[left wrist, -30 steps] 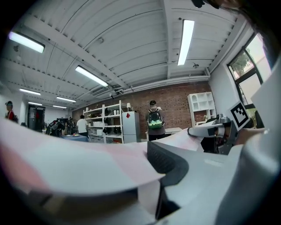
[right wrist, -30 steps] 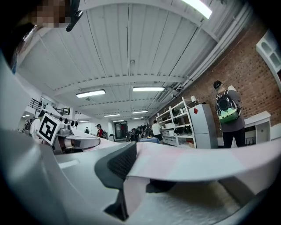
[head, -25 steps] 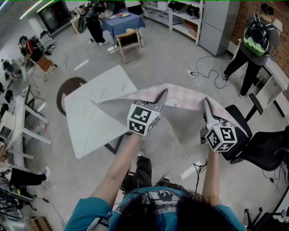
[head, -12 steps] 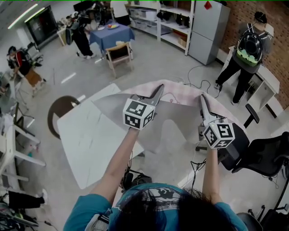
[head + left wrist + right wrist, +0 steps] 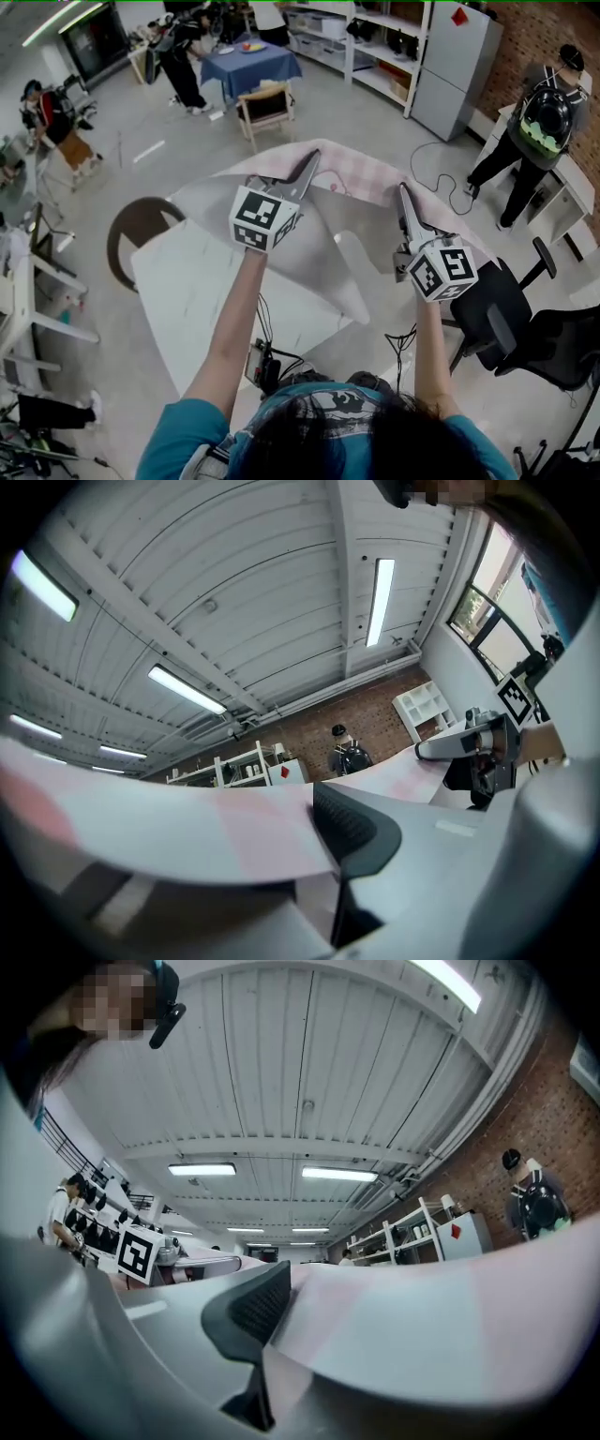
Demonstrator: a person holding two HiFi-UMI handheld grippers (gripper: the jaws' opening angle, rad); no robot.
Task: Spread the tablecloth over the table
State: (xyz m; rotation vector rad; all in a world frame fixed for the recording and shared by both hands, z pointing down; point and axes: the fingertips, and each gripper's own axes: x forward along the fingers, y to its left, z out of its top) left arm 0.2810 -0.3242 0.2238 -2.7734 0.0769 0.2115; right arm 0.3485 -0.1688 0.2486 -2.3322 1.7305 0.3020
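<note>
Head view: left gripper (image 5: 306, 171) and right gripper (image 5: 403, 195) each clamp the raised edge of the pink-check tablecloth (image 5: 361, 176). The cloth hangs between them, grey underside showing, and drapes over the right part of the white table (image 5: 192, 291).
Left gripper view: jaws closed on the cloth edge, which runs across to the other gripper.
Right gripper view: jaws just eased slightly wider, cloth edge pinched between them.

tablecloth (image 5: 328, 234) swept further across table (image 5: 202, 300), more of it now covered
</note>
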